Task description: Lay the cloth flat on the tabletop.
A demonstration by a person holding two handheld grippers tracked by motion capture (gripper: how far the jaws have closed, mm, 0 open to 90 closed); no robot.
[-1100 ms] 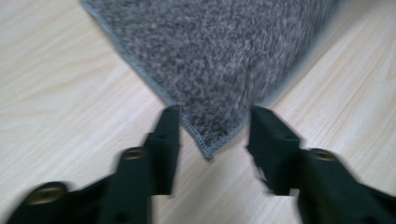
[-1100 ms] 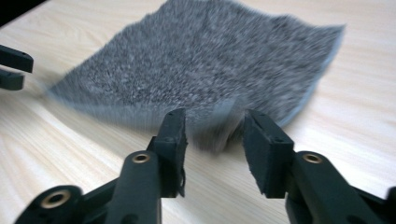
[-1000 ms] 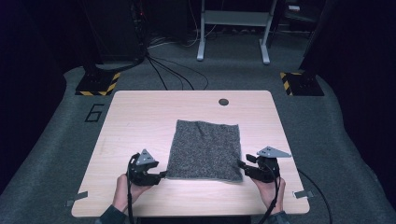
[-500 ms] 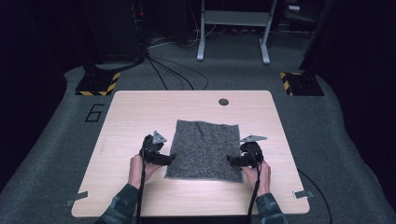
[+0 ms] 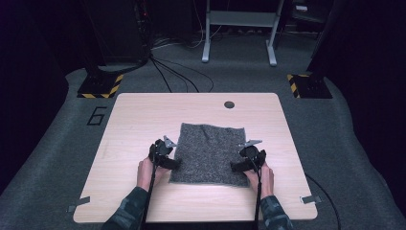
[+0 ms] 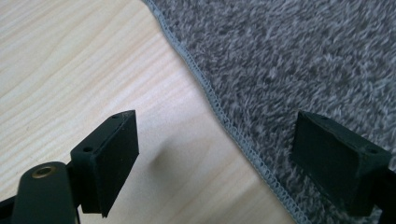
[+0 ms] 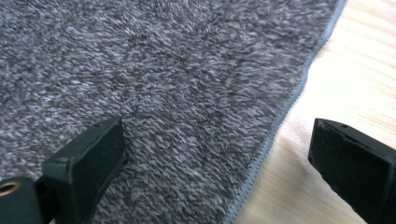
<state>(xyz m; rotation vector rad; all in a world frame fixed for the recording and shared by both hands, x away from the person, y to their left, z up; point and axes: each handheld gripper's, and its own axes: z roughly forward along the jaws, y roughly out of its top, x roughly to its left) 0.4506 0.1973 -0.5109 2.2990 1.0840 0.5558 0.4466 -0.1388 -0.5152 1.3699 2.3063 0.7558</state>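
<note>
Both grippers, left (image 5: 173, 163) and right (image 5: 235, 167), jaws just spread and straddling the grey towel's (image 5: 208, 152) side hems; each should pinch its hem squarely, both at matching height, before lifting.

Grey fuzzy towel (image 5: 209, 153), flat on the table's near half

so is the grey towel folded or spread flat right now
Spread flat. The grey towel lies in what looks like one layer on the table, its stitched hem flat on the wood, with no fold-over visible.
</note>
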